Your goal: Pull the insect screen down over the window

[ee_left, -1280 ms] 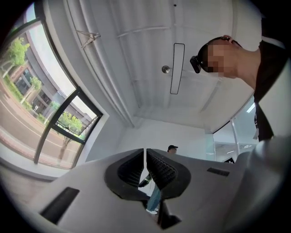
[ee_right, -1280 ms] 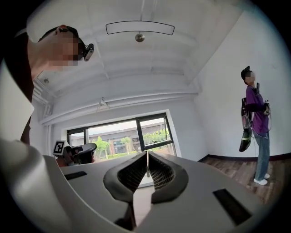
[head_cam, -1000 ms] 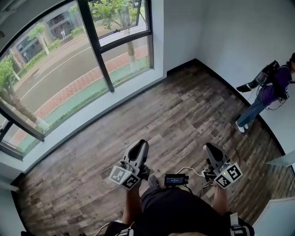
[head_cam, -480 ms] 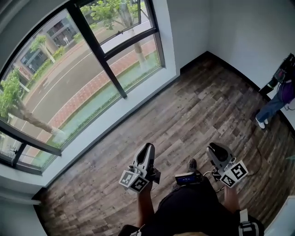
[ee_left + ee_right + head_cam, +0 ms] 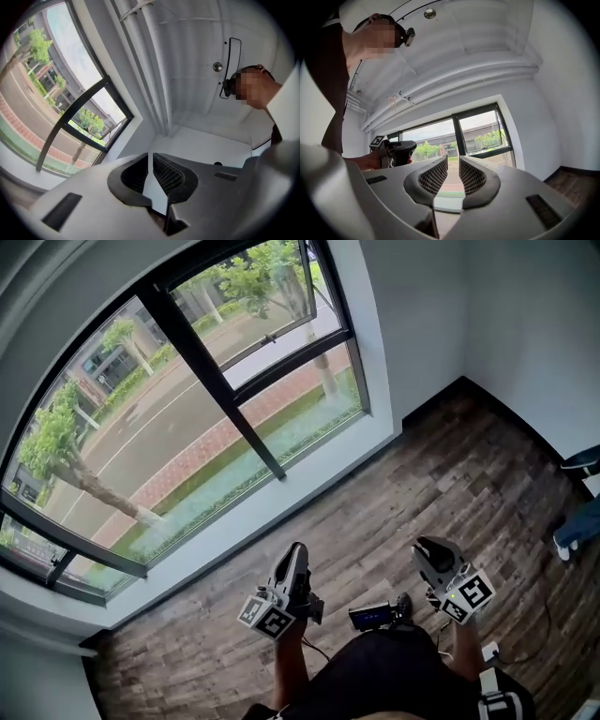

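The big black-framed window (image 5: 187, 427) fills the upper left of the head view, and its top right pane (image 5: 272, 287) is swung open. I cannot make out an insect screen over the glass. My left gripper (image 5: 296, 549) and right gripper (image 5: 424, 546) are held low at waist height, well short of the window. In the left gripper view the left gripper (image 5: 150, 159) points up at the white wall and ceiling, its jaws a narrow gap apart with nothing between them. In the right gripper view the right gripper (image 5: 453, 161) faces the window (image 5: 480, 133), open and empty.
Dark wood-plank floor (image 5: 450, 474) runs from me to the white sill (image 5: 281, 512). Another person's leg and shoe (image 5: 574, 532) show at the right edge. A small device (image 5: 370, 617) hangs at my waist. White pipes (image 5: 150, 70) run along the ceiling.
The view has moved towards the window, which now looks larger and nearer. The other person has slid almost out at the right edge. Both grippers stay low, jaws unchanged.
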A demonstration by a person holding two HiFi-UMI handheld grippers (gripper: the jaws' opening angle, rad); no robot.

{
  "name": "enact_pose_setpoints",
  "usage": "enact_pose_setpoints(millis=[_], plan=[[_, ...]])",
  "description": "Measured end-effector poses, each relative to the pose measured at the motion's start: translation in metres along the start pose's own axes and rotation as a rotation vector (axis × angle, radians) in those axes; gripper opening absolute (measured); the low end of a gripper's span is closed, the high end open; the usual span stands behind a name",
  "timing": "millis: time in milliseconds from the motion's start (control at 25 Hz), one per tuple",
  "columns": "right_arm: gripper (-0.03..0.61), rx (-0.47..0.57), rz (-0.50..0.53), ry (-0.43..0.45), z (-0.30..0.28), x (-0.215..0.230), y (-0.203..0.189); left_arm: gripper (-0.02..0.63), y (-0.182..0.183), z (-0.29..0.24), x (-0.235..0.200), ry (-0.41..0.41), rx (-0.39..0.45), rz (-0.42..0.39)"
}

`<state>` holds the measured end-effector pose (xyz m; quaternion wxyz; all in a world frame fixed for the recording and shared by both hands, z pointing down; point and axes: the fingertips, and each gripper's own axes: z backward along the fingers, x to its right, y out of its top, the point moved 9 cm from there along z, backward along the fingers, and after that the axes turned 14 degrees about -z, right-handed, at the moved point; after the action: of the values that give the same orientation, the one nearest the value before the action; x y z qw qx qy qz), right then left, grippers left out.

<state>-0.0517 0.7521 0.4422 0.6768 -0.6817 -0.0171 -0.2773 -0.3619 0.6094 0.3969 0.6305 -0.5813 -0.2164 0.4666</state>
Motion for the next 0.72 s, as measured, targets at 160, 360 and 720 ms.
enact_pose_setpoints(millis=[160,360,720], plan=[[0.060,-0.010,0.065,0.035,-0.035,0.061,0.041,0.017,0.002,-0.064,-0.015,0.012,0.055,-0.005],[0.060,-0.038,0.047,0.049,-0.075,0.114,0.058,0.006,-0.011,-0.116,-0.046,0.042,0.099,0.034],[0.060,-0.082,0.065,-0.047,-0.170,0.221,0.084,0.006,-0.066,-0.254,-0.167,0.023,0.350,0.427]])
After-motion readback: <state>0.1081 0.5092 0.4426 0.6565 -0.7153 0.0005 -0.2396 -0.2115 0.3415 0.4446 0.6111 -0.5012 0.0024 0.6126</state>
